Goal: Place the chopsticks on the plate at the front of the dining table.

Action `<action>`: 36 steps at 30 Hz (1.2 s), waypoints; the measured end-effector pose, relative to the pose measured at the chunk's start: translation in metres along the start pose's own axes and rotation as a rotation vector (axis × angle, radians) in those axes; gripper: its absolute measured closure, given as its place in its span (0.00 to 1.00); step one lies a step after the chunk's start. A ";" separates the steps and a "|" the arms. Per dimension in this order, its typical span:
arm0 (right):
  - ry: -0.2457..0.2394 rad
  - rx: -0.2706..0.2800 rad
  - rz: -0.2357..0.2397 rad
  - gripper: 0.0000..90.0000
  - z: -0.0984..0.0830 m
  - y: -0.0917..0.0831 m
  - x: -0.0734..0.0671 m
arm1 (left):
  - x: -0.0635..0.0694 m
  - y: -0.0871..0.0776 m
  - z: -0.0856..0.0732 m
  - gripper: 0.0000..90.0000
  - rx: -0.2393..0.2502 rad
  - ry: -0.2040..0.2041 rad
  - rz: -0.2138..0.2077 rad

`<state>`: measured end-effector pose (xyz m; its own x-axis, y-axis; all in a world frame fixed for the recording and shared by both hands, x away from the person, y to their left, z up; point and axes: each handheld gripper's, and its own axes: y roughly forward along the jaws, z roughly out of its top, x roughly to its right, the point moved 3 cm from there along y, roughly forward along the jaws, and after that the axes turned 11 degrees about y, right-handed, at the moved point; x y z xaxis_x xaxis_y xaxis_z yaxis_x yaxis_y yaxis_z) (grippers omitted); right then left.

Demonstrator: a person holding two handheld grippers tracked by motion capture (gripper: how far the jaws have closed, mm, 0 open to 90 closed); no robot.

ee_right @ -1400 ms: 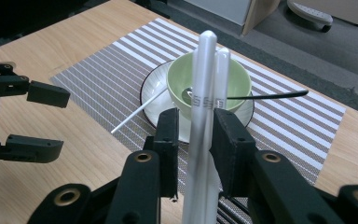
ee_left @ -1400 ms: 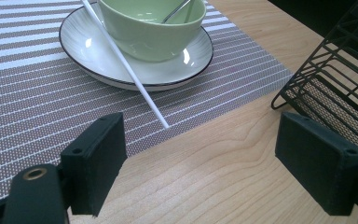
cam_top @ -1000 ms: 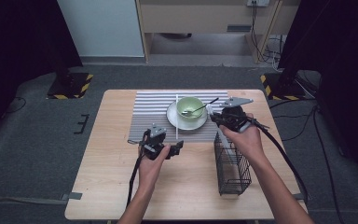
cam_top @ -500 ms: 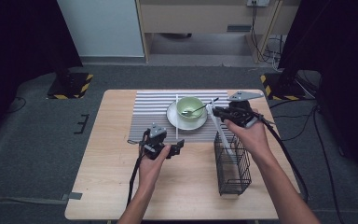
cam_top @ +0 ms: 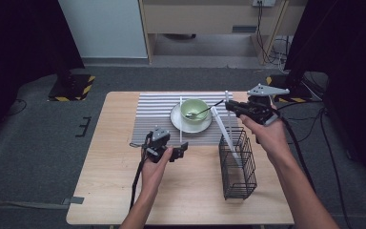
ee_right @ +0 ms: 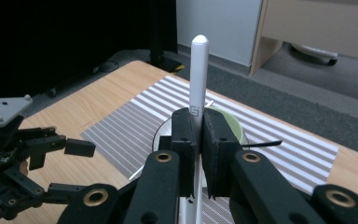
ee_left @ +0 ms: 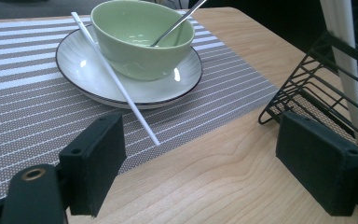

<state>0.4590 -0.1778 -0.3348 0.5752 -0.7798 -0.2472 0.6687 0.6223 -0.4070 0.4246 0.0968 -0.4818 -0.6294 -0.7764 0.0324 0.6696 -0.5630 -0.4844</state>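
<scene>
A white chopstick [ee_right: 199,84] is clenched between the closed jaws of the right gripper [ee_right: 199,140], its rounded end standing up above the pads. In the high view the same chopstick [cam_top: 221,125] slants down from the right gripper [cam_top: 229,107] into the black wire basket [cam_top: 238,164], its lower part inside the mesh. Compared with the picture a second ago, the right hand is seen higher and farther toward the far edge of the table, and more of the stick shows above the basket rim; the grip itself is unchanged. Whether the stick is being drawn out or positioned for lowering cannot be settled from these pictures; the lift suggests it is being pulled clear.

A second white chopstick [ee_left: 116,84] lies propped on the rim of the white plate [ee_left: 74,65], beside the green bowl [ee_left: 140,42] in which a metal spoon [ee_left: 177,23] leans. All are set on the striped placemat [cam_top: 152,114].

The left gripper [cam_top: 164,149] is held released, jaws wide and empty, low over the wooden table [cam_top: 124,191] near the mat's front edge. Its place matches the earlier pictures.
</scene>
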 end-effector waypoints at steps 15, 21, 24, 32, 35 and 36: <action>0.002 0.078 0.007 0.94 0.028 -0.018 -0.003 | 0.002 -0.001 0.003 0.19 0.042 -0.004 -0.024; 0.003 0.117 0.030 0.94 0.042 -0.025 -0.009 | 0.005 -0.002 0.007 0.20 0.060 0.006 -0.044; 0.004 0.132 0.040 0.94 0.047 -0.027 -0.013 | 0.006 -0.002 0.008 0.20 0.065 0.008 -0.052; 0.016 0.149 0.071 0.94 0.051 -0.013 -0.023 | 0.011 -0.007 0.014 0.21 0.114 0.034 -0.096; 0.024 0.158 0.091 0.94 0.052 -0.007 -0.027 | 0.015 -0.006 0.015 0.22 0.109 0.050 -0.098; 0.026 0.160 0.097 0.94 0.053 -0.005 -0.029 | 0.016 -0.006 0.015 0.22 0.107 0.053 -0.100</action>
<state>0.4641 -0.1545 -0.2795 0.6300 -0.7157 -0.3016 0.6781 0.6962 -0.2356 0.4169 0.0833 -0.4653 -0.7133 -0.7002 0.0281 0.6387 -0.6661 -0.3851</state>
